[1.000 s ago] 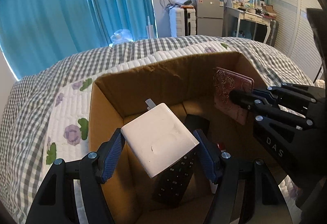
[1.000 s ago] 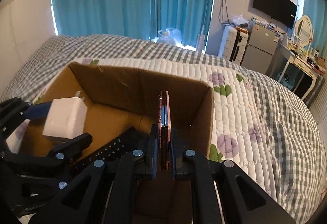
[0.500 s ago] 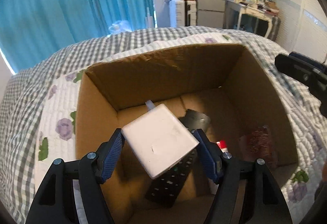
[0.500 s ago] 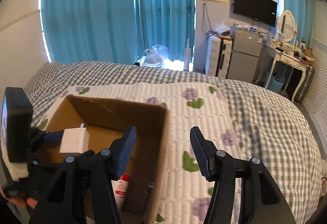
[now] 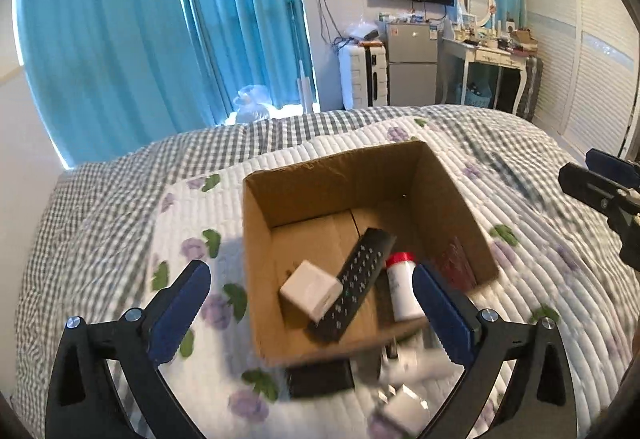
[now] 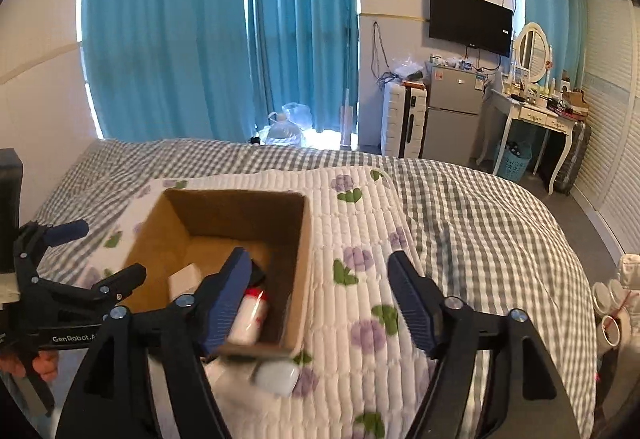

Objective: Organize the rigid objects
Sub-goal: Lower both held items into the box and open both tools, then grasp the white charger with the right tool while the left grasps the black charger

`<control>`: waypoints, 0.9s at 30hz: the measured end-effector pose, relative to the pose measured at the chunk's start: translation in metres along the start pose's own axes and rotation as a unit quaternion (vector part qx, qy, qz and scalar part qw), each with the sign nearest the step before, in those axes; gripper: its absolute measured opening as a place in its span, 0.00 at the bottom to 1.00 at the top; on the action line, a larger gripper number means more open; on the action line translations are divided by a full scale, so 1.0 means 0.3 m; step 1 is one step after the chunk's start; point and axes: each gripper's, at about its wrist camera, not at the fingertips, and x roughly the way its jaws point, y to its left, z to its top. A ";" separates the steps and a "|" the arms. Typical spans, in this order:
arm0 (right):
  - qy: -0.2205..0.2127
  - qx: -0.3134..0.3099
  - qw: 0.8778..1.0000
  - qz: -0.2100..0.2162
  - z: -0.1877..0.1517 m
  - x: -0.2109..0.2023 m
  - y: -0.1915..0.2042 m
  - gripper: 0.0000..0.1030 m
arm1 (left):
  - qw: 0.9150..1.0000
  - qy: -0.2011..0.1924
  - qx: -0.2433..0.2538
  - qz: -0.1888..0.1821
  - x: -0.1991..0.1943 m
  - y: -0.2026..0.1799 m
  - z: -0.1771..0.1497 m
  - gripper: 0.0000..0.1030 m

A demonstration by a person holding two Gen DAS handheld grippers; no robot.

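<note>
Both claws spread wide and empty: left gripper [image 5: 310,303], right gripper [image 6: 320,299]. Ahead of the left one sits the cardboard box [image 5: 256,247], already holding a white charger [image 5: 311,294], black remote [image 5: 354,285], red-capped bottle [image 5: 402,289] and reddish wallet [image 5: 456,265]. Beneath the left claw, blurred white items [image 5: 404,405] and a dark slab [image 5: 320,379] wait on the quilt [image 5: 200,207].

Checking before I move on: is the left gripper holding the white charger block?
No, the left gripper is open with nothing between its fingers, and the white charger block lies in the cardboard box beside the black remote.
</note>
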 end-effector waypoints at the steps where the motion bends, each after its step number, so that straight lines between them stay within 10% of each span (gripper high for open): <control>1: 0.001 -0.002 1.000 0.003 -0.012 -0.042 0.015 0.75 | 1.000 -0.001 0.000 0.001 -0.026 0.003 -0.015 1.00; 6: 0.008 -0.028 0.999 0.017 -0.075 -0.138 0.096 0.90 | 1.000 0.010 -0.013 0.003 -0.110 0.029 -0.117 1.00; 27: 0.196 -0.084 0.973 0.090 -0.537 0.283 0.318 0.80 | 0.995 0.073 -0.063 0.031 0.072 0.104 -0.524 1.00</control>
